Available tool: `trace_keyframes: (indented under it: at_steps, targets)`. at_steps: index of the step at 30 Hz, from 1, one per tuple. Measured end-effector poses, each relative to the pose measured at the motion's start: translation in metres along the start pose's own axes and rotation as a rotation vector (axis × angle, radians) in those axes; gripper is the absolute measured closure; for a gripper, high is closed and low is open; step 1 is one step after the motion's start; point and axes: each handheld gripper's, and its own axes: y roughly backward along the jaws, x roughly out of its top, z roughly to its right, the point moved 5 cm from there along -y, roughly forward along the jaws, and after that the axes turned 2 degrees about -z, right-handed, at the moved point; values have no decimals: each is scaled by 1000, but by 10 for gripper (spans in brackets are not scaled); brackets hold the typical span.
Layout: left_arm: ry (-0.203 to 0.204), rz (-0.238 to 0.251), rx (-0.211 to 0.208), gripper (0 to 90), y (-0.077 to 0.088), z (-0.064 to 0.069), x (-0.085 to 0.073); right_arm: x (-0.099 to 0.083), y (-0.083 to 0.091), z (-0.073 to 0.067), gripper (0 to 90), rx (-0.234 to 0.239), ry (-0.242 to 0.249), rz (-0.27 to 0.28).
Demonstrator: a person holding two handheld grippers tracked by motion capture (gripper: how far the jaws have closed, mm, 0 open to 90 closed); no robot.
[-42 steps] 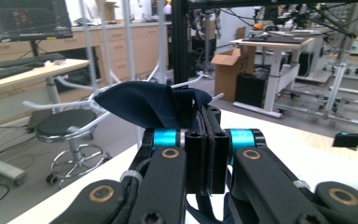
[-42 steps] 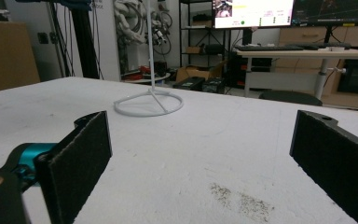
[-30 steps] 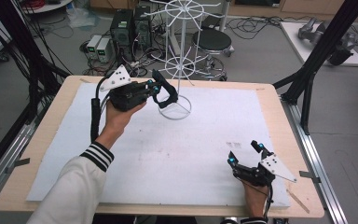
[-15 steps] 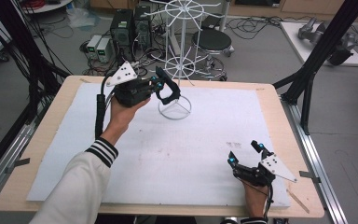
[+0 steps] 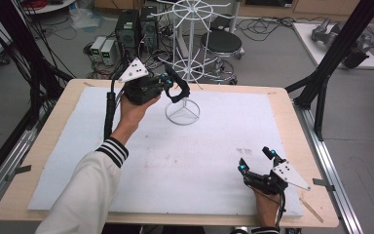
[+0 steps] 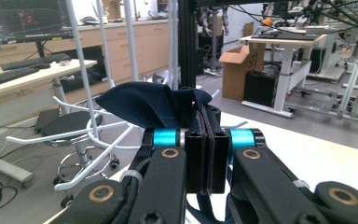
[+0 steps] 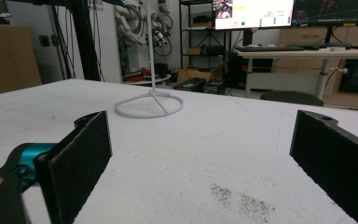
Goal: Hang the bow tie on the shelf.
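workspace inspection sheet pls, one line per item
surface: white mat on wooden table, faint dark specks
job's things: dark blue cloth clamped in left hand-held gripper, beside the white wire rack
clutter: nothing seen
grippers: left shut on the cloth; right hand-held gripper open, empty, low over the mat
cables: black cable trails from left gripper
surroundings: stool, computers, desks, monitors
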Motion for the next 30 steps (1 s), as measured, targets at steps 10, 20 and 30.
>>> trace_keyframes:
  at_steps: [10, 20, 30]
  targets:
    - [0, -32, 30, 883, -10, -6, -2, 0, 0, 1, 44, 2, -8, 0]
    - [14, -71, 58, 883, -23, -8, -7, 0, 0, 1, 44, 1, -11, 6]
    - [51, -135, 69, 882, -30, -8, -6, 0, 0, 1, 44, 3, -20, 1]
